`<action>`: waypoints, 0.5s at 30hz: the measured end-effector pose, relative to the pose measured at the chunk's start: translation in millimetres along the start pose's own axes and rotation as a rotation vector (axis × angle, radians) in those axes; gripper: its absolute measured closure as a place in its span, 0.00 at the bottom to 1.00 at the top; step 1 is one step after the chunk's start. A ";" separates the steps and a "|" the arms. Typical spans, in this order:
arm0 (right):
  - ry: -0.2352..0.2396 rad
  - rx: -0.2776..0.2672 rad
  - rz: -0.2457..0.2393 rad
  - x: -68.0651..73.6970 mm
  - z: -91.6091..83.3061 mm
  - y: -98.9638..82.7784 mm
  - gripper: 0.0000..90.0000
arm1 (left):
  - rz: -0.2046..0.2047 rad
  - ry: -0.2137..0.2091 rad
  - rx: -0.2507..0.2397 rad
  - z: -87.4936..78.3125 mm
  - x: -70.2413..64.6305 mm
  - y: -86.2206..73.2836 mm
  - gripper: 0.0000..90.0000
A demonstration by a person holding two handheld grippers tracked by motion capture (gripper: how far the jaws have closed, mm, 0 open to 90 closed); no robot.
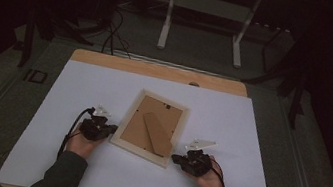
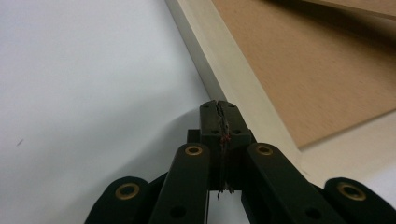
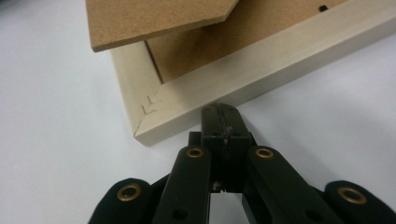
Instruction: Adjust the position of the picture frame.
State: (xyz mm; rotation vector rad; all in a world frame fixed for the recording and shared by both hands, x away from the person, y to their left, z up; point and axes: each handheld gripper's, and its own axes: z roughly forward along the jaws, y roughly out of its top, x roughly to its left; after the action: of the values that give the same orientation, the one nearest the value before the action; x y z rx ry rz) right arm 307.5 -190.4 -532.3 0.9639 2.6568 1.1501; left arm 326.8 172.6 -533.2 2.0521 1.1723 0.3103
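A pale wooden picture frame [image 1: 151,126] lies face down on the white table top, its brown backing board and fold-out stand [image 1: 158,133] upward. My left gripper [image 1: 109,128] is shut, its tips against the frame's left rail [image 2: 233,65]. My right gripper [image 1: 175,158] is shut too, its tips at the frame's near right corner, touching the outer side of the rail [image 3: 243,84]. In the right gripper view the stand [image 3: 154,18] overhangs the corner. Nothing sits between either pair of jaws.
The white sheet [image 1: 78,94] covers most of a wooden table whose bare far edge [image 1: 158,70] shows. Beyond it stand a white metal table base [image 1: 203,23] and cables [image 1: 113,34] on a dark floor. The person's sleeves [image 1: 63,173] enter from below.
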 end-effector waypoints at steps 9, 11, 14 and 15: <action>0.026 0.013 -0.051 11.7 10.0 8.1 1.00 | -0.041 0.027 -0.037 -25.7 4.7 -16.5 1.00; 0.026 0.013 -0.047 11.5 11.3 9.6 1.00 | -0.048 0.029 -0.042 -30.2 4.8 -19.7 1.00; 0.027 0.014 -0.054 13.3 13.5 11.5 1.00 | -0.048 0.025 -0.040 -34.9 3.4 -23.6 1.00; 0.030 0.016 -0.056 14.8 14.3 12.0 1.00 | -0.044 0.024 -0.038 -35.6 2.7 -24.8 1.00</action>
State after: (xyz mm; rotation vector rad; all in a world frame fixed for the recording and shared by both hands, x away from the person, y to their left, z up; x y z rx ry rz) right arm 306.4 -166.6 -531.9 0.8754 2.7015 1.1425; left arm 293.5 199.6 -526.2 1.9921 1.2153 0.3339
